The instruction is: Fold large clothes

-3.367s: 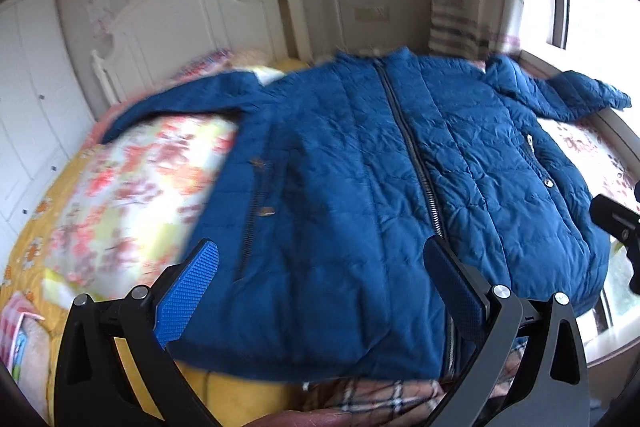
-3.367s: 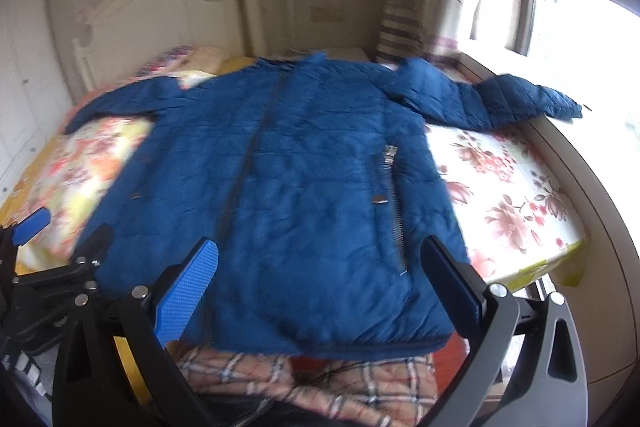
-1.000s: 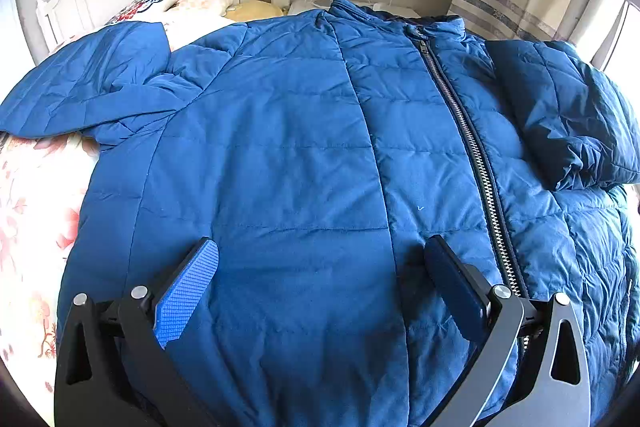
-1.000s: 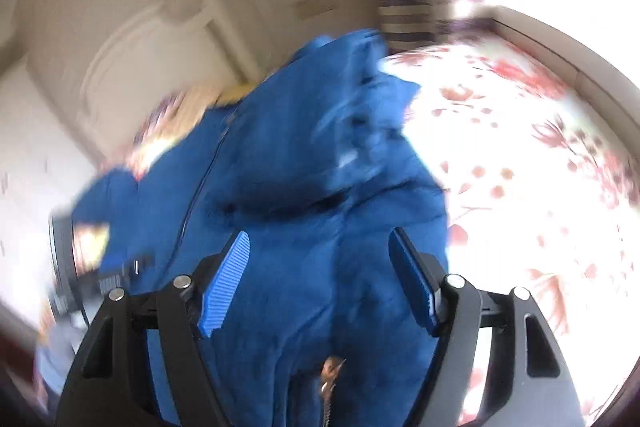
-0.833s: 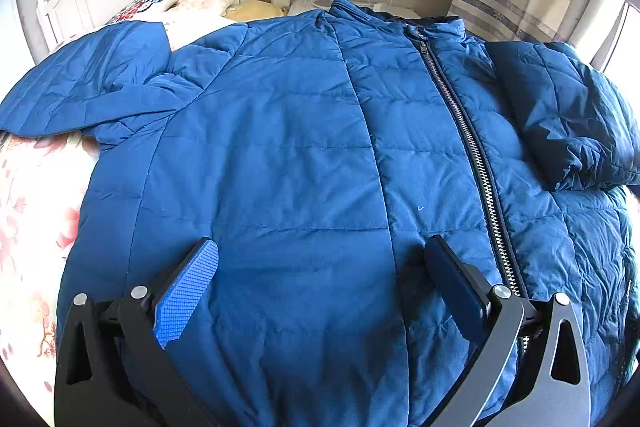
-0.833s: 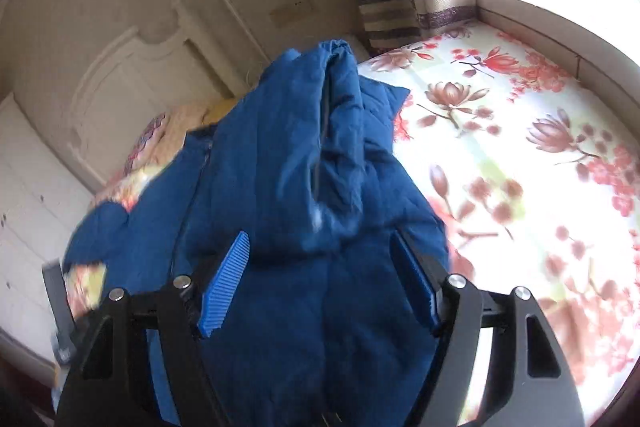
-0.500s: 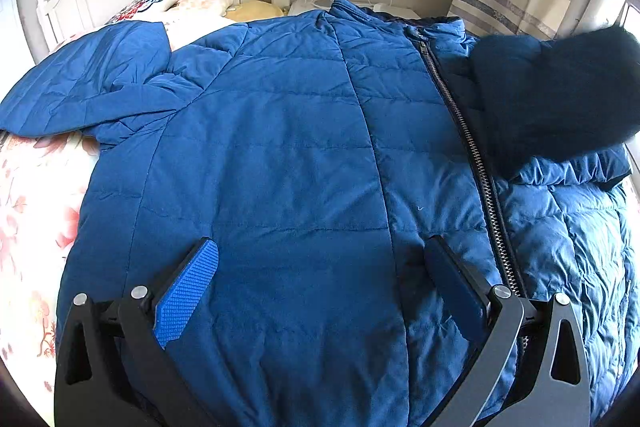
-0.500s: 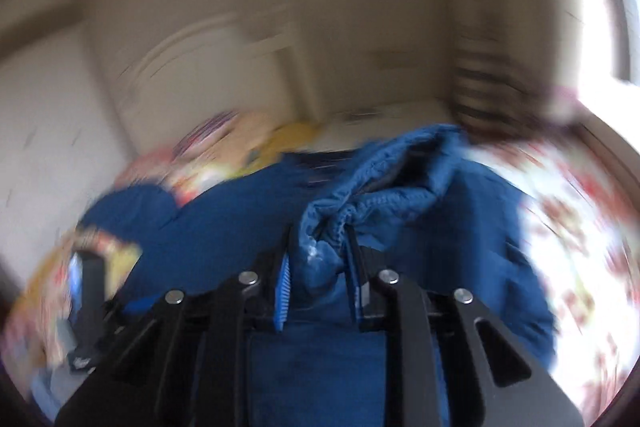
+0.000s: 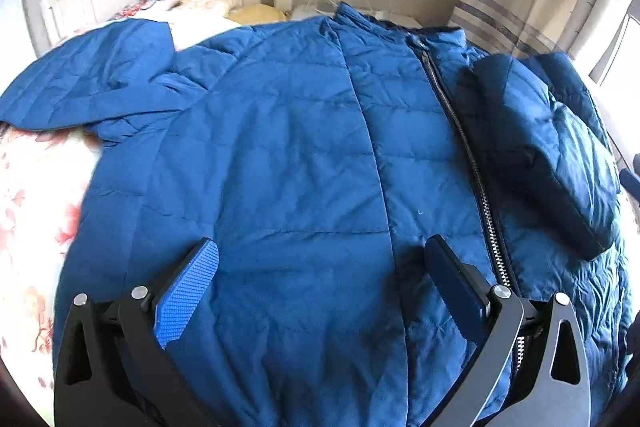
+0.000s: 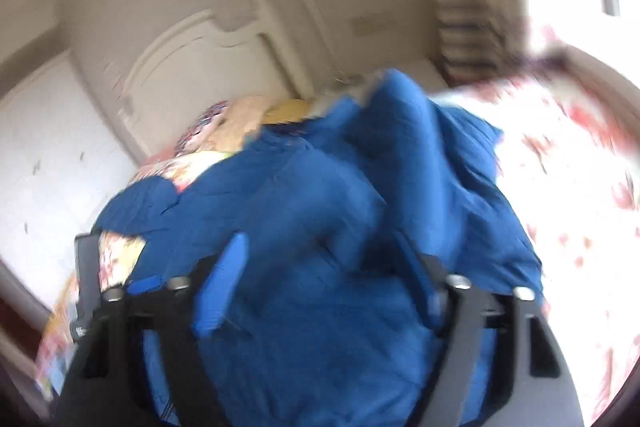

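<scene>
The blue jacket (image 9: 280,167) lies zipped on the bed (image 9: 32,187), one sleeve (image 9: 552,155) folded over it; left gripper (image 9: 316,291) gapes empty above, right gripper (image 10: 320,287) is opening, holding nothing.

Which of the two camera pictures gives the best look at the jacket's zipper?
The left wrist view. There the zipper runs sharp and unbroken down the blue jacket, from the collar to just beside the open left gripper. The right wrist view is motion-blurred: it shows bunched blue fabric, and I cannot make out the zipper there.

Blue quilted jacket (image 9: 288,155) on white, red-flowered bedsheet (image 9: 36,187).
</scene>
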Demonstrator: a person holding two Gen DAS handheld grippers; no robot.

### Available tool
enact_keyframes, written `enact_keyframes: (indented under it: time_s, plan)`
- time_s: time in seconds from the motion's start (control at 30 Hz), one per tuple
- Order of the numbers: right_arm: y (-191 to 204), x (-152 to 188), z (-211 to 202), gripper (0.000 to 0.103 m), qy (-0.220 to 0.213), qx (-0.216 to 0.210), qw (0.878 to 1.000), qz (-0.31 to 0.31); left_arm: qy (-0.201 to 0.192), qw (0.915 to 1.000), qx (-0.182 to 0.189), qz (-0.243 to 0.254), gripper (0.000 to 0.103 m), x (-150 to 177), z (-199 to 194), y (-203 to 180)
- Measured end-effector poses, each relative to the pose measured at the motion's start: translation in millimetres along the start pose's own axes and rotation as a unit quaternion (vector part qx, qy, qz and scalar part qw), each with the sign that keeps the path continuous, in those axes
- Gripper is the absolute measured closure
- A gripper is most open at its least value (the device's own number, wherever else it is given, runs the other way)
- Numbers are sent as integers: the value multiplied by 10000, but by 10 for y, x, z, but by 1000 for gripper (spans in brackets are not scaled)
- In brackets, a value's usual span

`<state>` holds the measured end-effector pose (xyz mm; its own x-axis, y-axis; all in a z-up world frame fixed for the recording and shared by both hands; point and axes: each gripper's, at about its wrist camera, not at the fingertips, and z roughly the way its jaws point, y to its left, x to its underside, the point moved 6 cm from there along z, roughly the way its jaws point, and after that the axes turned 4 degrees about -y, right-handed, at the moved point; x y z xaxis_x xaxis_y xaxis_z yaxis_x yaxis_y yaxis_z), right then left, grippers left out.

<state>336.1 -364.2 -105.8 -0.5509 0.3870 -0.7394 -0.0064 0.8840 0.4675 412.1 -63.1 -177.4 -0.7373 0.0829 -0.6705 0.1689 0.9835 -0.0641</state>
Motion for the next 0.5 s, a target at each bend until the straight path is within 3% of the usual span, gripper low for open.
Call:
enact_keyframes:
  time_s: [0.07, 0.13, 0.2, 0.23, 0.27, 0.33, 0.43, 0.47, 0.5]
  plan:
    - [-5, 35, 39, 47, 43, -291, 9993, 211, -243, 9995, 128, 178, 7, -29, -179, -131]
    - [54, 41, 80, 47, 87, -349, 9991, 226, -581, 9939, 448, 820, 7, -36, -467, -471]
    - [98, -20, 42, 46, -67, -383, 9988, 293, -1050, 9758, 280, 1897, 5, -11, -721, -903]
    - [84, -66, -10, 46, -189, -441, 9980, 410, -1175, 9594, 215, 2553, 5, 33, -768, -1160]
    - [45, -94, -2, 45, -255, -457, 9975, 482, -1131, 9500, 270, 2897, 5, 68, -744, -1315]
    - [-21, -104, -118, 41, -393, -415, 9966, 592, -882, 9334, 444, 3449, 5, 126, -584, -1614]
    - [-180, -36, -309, 41, -459, -224, 9966, 648, -824, 9100, 412, 4042, 5, 159, -364, -1970]
    - [-235, 7, -382, 40, -460, -133, 9968, 648, -810, 9059, 458, 4131, 5, 158, -323, -2053]
    - [-288, 46, -456, 40, -458, -47, 9968, 646, -786, 9022, 474, 4214, 13, 145, -252, -2150]
